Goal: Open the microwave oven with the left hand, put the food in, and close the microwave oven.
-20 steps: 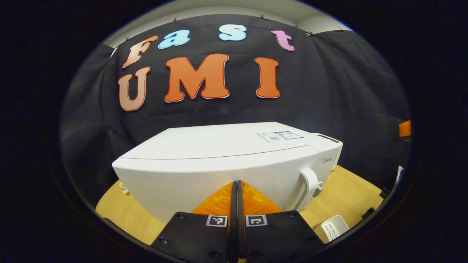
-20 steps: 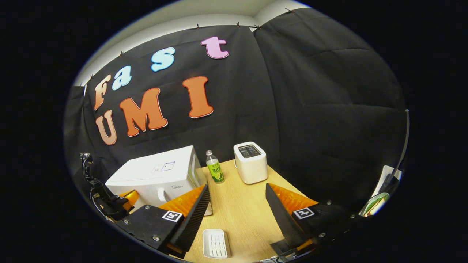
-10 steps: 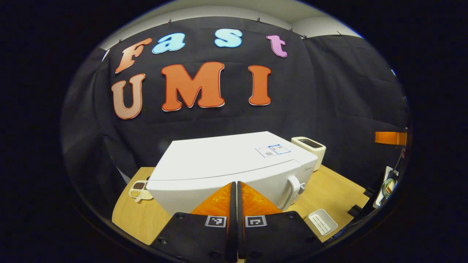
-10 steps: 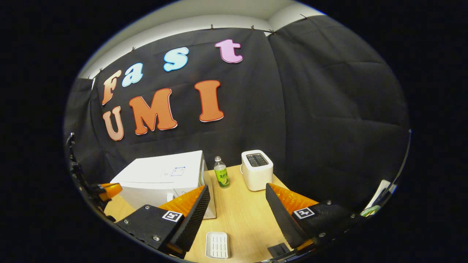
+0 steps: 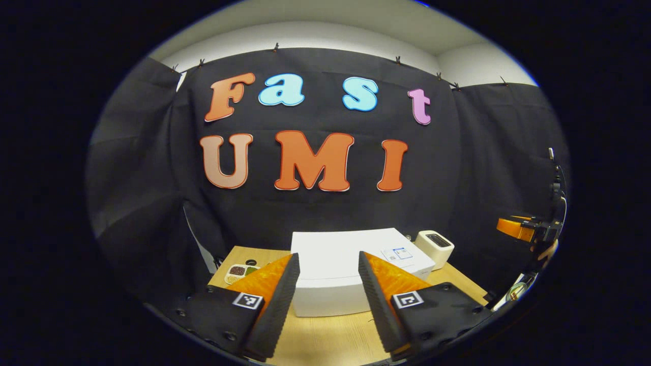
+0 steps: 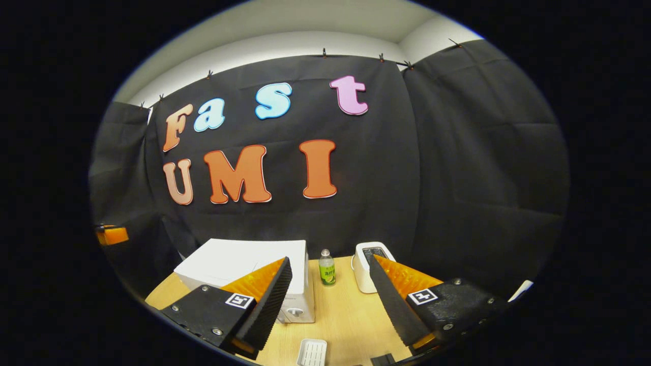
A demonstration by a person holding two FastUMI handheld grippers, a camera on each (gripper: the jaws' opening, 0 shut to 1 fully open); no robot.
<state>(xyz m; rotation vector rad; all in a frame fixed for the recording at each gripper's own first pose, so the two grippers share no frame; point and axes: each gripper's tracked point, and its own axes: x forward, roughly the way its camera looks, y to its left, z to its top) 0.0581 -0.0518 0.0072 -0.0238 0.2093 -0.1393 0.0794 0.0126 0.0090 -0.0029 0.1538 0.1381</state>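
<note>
- Since the door of the microwave oven [image 5: 351,264] looks shut and nothing is held, the opening step seems not yet begun; the white oven sits on the wooden counter [image 5: 325,340], straight ahead of and below the left tool [image 5: 325,284], seen between its two fingers.
- The left tool's jaws stand wide apart, holding nothing; the right tool [image 6: 330,290] is likewise spread wide and empty.
- In the right gripper view the oven [image 6: 244,264] lies ahead and to the left, so the left tool is my guess for the nearer one, as the task asks.
- The oven's long side runs across the left gripper view; its handle cannot be made out there.
- A tray of food [image 5: 239,271] rests on the counter just left of the oven.
- A sticker [image 5: 399,253] lies on the oven's top; its writing is too small to read, as is the label on the green bottle [image 6: 326,268] beside the white toaster [image 6: 367,259].
</note>
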